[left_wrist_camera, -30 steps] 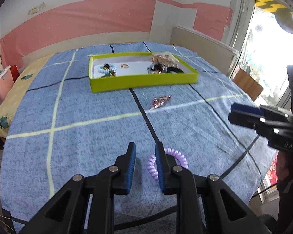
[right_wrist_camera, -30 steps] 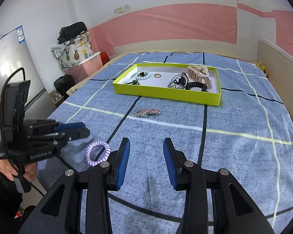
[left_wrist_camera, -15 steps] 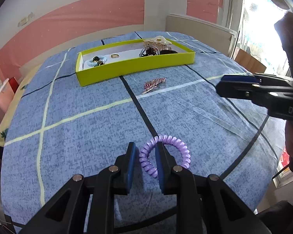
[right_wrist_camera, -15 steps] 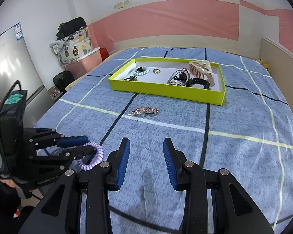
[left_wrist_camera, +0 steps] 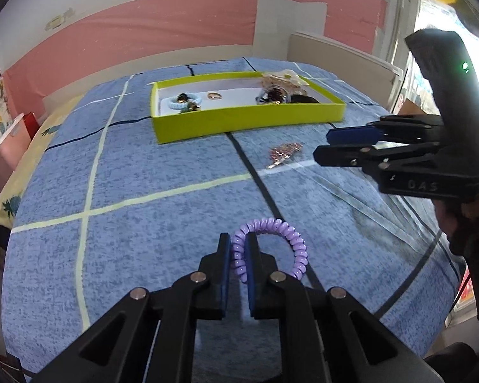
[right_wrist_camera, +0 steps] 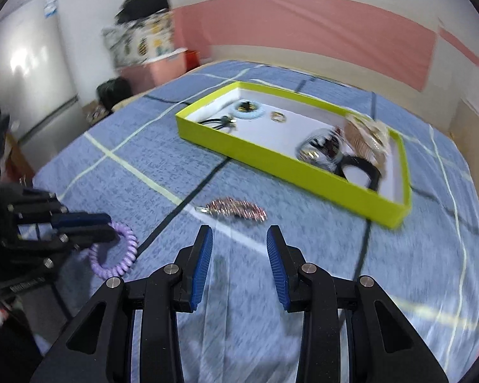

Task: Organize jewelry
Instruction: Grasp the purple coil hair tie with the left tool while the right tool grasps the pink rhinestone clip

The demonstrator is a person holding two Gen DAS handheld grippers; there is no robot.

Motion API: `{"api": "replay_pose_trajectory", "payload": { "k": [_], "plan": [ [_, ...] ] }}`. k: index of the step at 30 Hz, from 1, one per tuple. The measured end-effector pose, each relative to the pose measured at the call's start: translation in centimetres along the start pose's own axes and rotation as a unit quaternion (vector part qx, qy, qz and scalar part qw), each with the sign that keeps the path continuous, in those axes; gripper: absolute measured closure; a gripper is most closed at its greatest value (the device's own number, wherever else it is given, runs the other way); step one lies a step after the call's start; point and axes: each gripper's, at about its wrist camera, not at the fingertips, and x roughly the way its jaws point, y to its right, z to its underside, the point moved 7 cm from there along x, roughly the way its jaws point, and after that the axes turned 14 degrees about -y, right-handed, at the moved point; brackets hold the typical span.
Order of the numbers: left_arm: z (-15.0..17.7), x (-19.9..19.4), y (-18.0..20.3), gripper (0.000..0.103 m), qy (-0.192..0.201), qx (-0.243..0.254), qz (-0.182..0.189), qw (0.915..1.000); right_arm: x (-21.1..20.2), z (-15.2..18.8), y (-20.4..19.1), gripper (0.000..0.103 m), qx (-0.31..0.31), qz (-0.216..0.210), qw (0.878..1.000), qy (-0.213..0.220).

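On the blue checked bedspread [left_wrist_camera: 137, 172], the left gripper [left_wrist_camera: 238, 249] is closing its jaws on the purple spiral hair tie [left_wrist_camera: 271, 242] at 6 o'clock; the thin coil could slip out when lifted. The right gripper [right_wrist_camera: 238, 249] hangs with jaws apart and empty, the yellow-green tray [right_wrist_camera: 281, 166] at 1 o'clock.

Both fisheye views ride low on hand-held grippers, angled down along their fingers over the bed [left_wrist_camera: 143, 166]. The left wrist view looks squarely up the bed toward the pink-banded wall; the right wrist view, blurred and tilted, looks alongside. Both share the yellow-green tray [left_wrist_camera: 249, 118] [right_wrist_camera: 303, 172], and each shows the other gripper at its edge.
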Motion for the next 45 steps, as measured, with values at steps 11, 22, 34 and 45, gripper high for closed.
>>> {"api": "replay_pose_trajectory", "payload": {
  "k": [11, 22, 34, 45],
  "plan": [
    [-0.3, -0.5, -2.3, 0.094, 0.005, -0.031, 0.013, 0.9994, 3.5, -1.9, -0.8, 0.066, -0.109, 0.000, 0.994, -0.024],
    [-0.5, -0.6, -2.7, 0.093, 0.008, -0.042, 0.018, 0.9990, 3.4, -2.5, -0.9, 0.078, -0.083, 0.013, 0.995, -0.044],
    [-0.5, -1.5, -3.2, 0.093, 0.015, -0.051, 0.020, 0.9984, 1.0, -2.5, 0.0, 0.097, -0.005, 0.004, 1.000, -0.016],
    [-1.3, -2.8, -3.3, 0.093, 0.029, -0.054, 0.019, 0.9979, -0.3, -1.6, 1.9, 0.097, 0.042, -0.001, 0.999, 0.001]
  ]
}}
